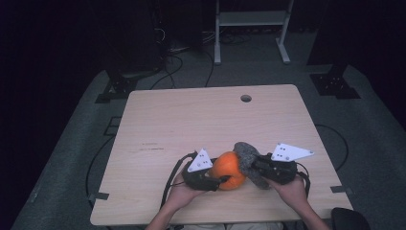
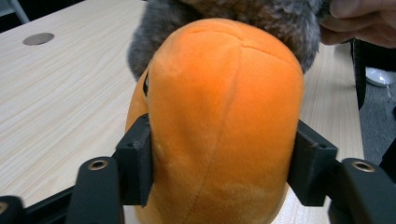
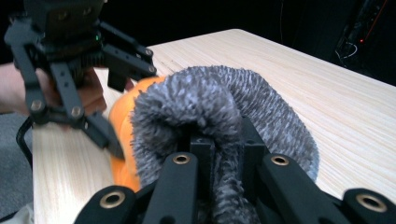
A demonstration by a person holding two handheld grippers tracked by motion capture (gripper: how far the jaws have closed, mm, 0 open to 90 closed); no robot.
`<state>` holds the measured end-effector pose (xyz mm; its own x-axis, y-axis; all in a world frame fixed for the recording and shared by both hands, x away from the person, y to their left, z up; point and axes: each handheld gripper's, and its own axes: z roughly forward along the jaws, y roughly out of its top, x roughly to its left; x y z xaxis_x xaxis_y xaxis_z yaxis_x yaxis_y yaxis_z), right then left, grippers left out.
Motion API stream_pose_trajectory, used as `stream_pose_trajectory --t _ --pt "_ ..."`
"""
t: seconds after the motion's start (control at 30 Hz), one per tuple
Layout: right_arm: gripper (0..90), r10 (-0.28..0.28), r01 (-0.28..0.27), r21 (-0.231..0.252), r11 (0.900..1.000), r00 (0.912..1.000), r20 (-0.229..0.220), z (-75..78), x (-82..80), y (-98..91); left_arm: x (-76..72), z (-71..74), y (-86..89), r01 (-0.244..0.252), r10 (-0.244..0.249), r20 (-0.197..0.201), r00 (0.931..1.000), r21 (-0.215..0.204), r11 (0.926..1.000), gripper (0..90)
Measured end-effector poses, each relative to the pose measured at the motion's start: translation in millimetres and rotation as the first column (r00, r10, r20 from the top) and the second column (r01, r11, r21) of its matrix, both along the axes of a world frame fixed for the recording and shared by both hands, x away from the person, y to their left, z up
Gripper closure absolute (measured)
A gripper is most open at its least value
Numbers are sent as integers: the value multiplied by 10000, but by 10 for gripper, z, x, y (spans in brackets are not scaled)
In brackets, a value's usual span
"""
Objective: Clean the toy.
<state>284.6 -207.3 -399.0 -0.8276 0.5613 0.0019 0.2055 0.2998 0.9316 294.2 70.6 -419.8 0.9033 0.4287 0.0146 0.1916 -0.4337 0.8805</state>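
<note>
At the near edge of the wooden table (image 1: 158, 120), the person's hands come in from below, each holding a gripper. The left gripper (image 1: 221, 180) has its two black jaws pressed against the sides of an orange plush toy (image 1: 229, 168), which sits near the table's near edge, slightly right of centre. Just right of it, the right gripper (image 1: 255, 165) pinches a fold of the grey fuzzy plush (image 1: 245, 152) tightly between its jaws; this grey part touches the orange toy and seems attached to it, though the join is hidden. Farther off, a round hole (image 1: 246, 98) marks the table's far side.
</note>
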Motion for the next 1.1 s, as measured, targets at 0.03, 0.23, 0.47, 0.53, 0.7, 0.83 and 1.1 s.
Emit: stream_pose_trajectory --t 0.03,0.23,0.47,0.53,0.7,0.83,1.1 --pt "804 40 -40 -46 10000 10000 26 1 -18 3 -2 9 0 5 -5 -13 10000 51 10000 373" --pt "805 703 -702 -31 9975 9960 558 103 -180 190 -53 8 -91 69 -68 -36 10000 424 9991 383" --pt "806 -115 115 -48 9999 9999 78 10 -40 14 -64 82 46 -148 146 223 9996 85 9999 394" --pt "806 75 -74 -57 10000 9999 118 -2 -98 39 -57 64 7 -204 196 214 9996 387 9990 396" --pt "806 782 -764 -263 9967 9940 758 107 -212 259 -118 31 -141 -86 38 529 9986 907 9958 399" --pt "806 411 -394 -277 9988 9970 657 113 -86 199 -111 -4 -68 299 -326 534 9980 514 9982 332" --pt "807 261 -249 -239 9994 9983 515 36 -81 85 -91 -15 -103 -51 9 707 9975 587 9983 369"
